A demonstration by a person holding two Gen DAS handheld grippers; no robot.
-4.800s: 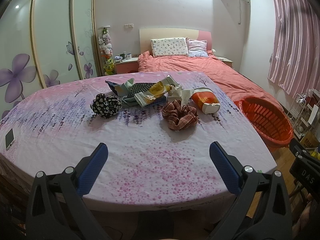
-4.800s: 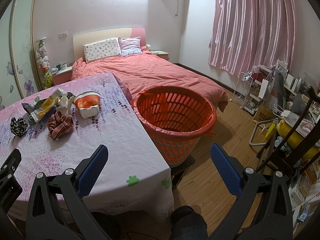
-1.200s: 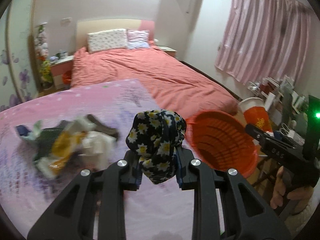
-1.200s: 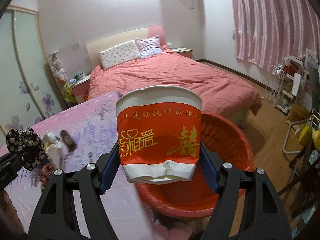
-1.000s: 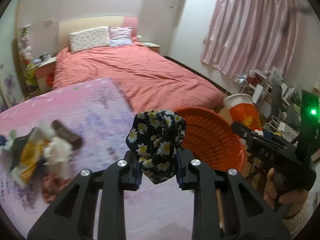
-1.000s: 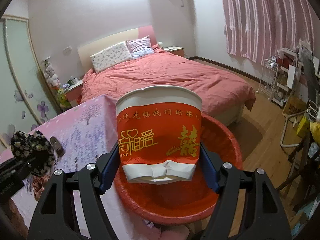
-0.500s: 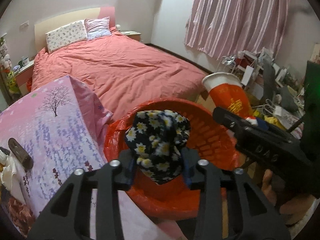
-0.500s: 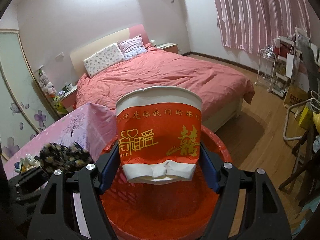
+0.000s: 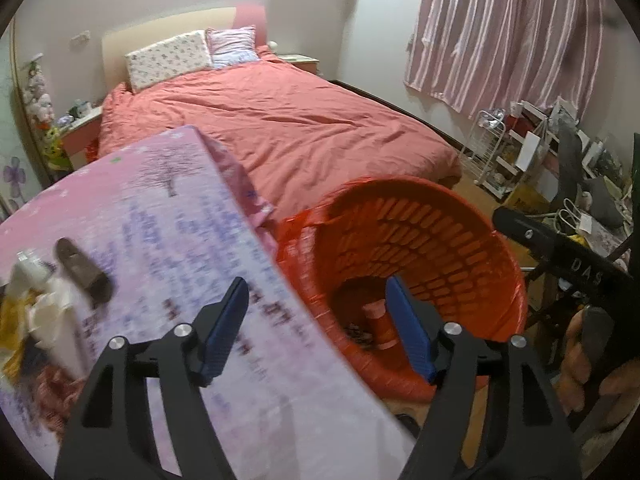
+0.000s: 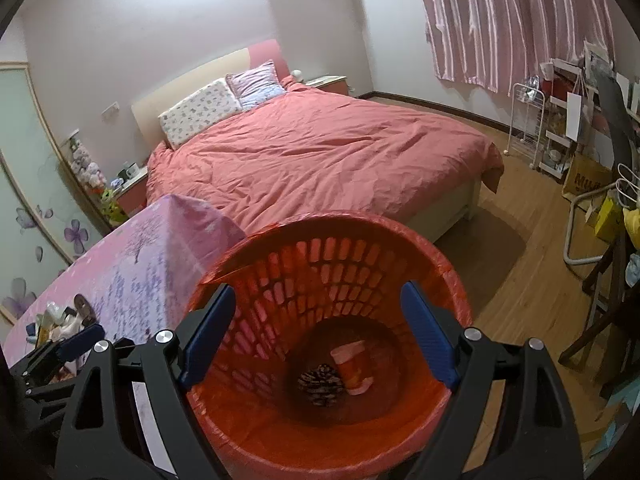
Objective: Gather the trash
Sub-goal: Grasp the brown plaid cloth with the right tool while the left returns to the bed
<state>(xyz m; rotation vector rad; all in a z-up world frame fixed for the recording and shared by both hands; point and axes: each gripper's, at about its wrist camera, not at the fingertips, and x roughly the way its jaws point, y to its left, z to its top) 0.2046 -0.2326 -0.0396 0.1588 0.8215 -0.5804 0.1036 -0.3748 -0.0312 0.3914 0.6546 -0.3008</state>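
A lived-in home bedroom: wide bed (image 10: 320,160) under a salmon-red duvet with two pillows (image 10: 200,114) against a padded headboard, small bedside tables, pink striped curtains (image 10: 520,16) along the window wall. Wood-plank floor (image 10: 520,264), flower-printed sliding wardrobe doors (image 10: 24,184), soft toys stacked in the corner, a cluttered wire rack (image 10: 528,128) and boxes at the side. Nearer the camera, a table beneath a pink blossom-patterned cloth (image 9: 172,216) and an orange plastic laundry-style basket (image 10: 404,248) on the floor just beside it.

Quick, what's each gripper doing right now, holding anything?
Left gripper: jaws opening, nothing between them.
Right gripper: jaws opening, empty; the red cup lies in the orange basket.
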